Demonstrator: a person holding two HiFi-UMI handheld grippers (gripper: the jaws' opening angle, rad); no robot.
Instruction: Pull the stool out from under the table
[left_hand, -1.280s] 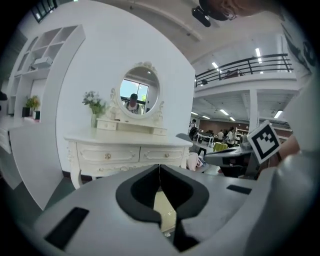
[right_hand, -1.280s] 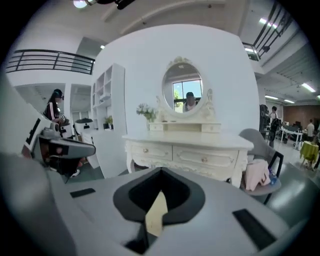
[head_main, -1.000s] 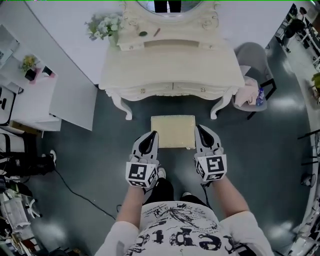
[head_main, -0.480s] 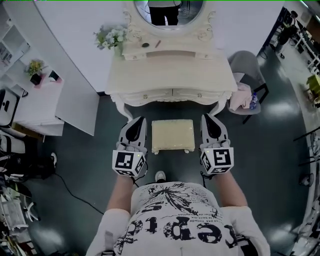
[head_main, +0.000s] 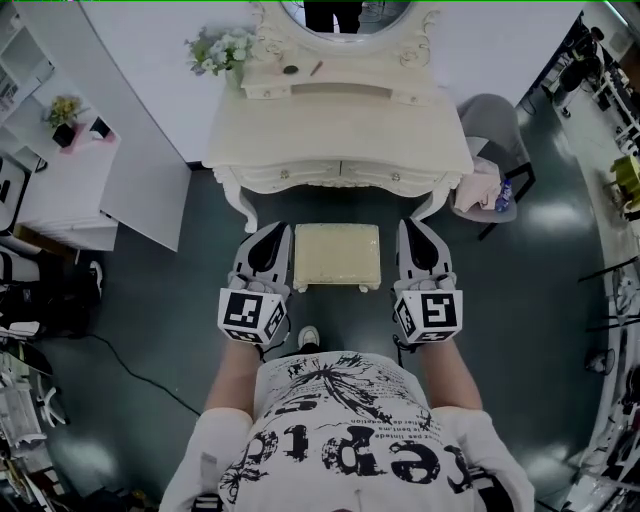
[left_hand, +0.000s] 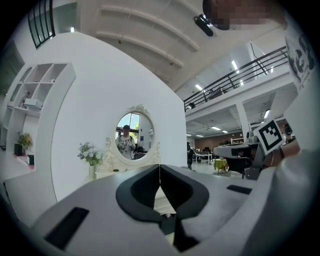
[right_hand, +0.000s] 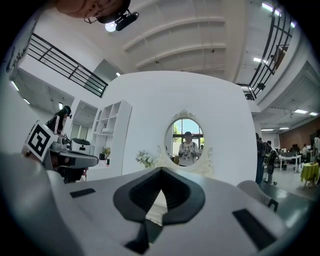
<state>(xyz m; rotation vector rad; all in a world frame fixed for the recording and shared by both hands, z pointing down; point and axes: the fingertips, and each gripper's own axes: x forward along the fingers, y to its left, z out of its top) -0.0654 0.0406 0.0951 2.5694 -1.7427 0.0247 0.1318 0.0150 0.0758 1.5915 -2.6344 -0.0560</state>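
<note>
A showroom-like hall with a dark, glossy floor (head_main: 170, 330) and a curved white wall, where a cream dressing table (head_main: 340, 125) stands under an oval mirror (head_main: 345, 10). Seen from above, the left gripper (head_main: 272, 232) sits just beside the stool (head_main: 337, 255) at its 9 o'clock, fingers pressed together on nothing. The stool stands on the floor at the table's 6 o'clock, its far edge near the drawer front and most of it clear of the tabletop. At its 3 o'clock the right gripper (head_main: 412, 230) mirrors the left, fingers likewise closed and empty. Whether either touches the stool cannot be told.

The stool looks stiff-framed with a padded top and short carved legs: probably light enough to slide on the smooth floor, best gripped on the firm side rails rather than the soft cushion.

At far left, a small pot (head_main: 62, 112) holds a plant. A vase (head_main: 222, 52) at the tabletop's 11 o'clock holds pale flowers. The table's drawers (head_main: 340, 172) are closed, contents unseen.
</note>
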